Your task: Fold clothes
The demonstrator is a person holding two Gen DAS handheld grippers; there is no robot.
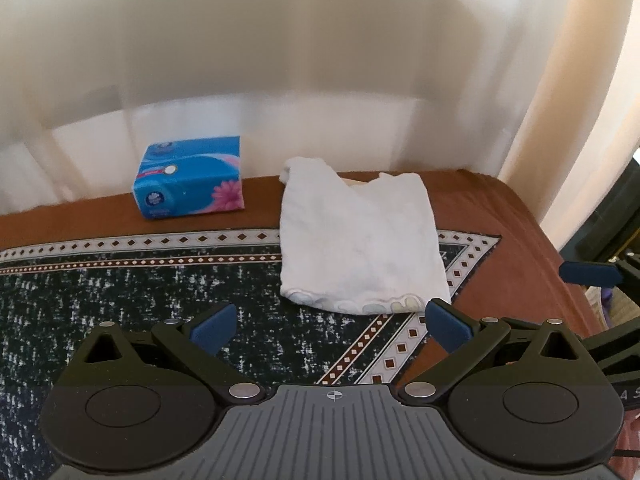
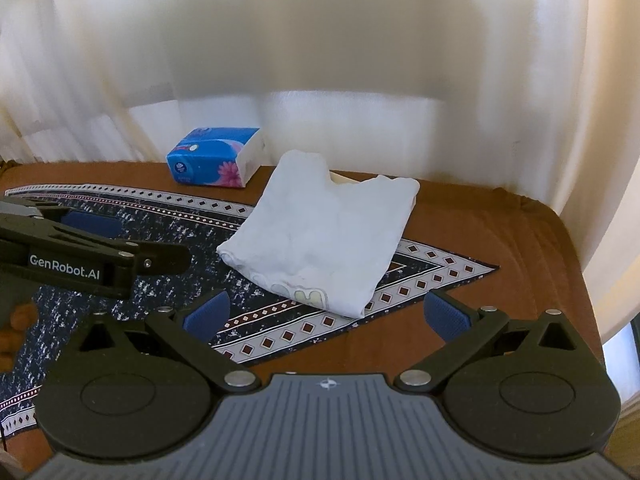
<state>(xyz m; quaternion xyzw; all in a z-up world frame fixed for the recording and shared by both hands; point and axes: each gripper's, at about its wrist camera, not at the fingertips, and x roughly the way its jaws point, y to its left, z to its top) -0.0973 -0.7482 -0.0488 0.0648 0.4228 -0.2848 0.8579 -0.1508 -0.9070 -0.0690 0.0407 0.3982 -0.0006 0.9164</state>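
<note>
I hold both tools back from the cloth with nothing in either. My left hand-held gripper [image 1: 330,324] has its blue pads spread wide, and my right hand-held gripper [image 2: 326,314] is spread just as wide.

The white folded garment [image 1: 356,240] lies on the worktop [image 1: 512,240], partly over the corner of the dark patterned cloth [image 1: 140,300] and partly on the bare brown surface. It is already a compact packet, with a printed hem along its near edge and what looks like the neckline at the far edge, toward the curtain [image 1: 280,60]. A blue tissue pack [image 1: 190,178] stands to its left, near the curtain and clear of the garment.

From my left tool the garment sits straight ahead and slightly right; its near hem lies just beyond the right pad. From my right tool the packet lies ahead and is turned, so its near corner points between the pads. Its long axis runs away from me, near hem to far neckline. Both tools seem about equally near; I judge the right has the better line on the near corner. The folding looks close to finished, perhaps one more fold along that axis.
</note>
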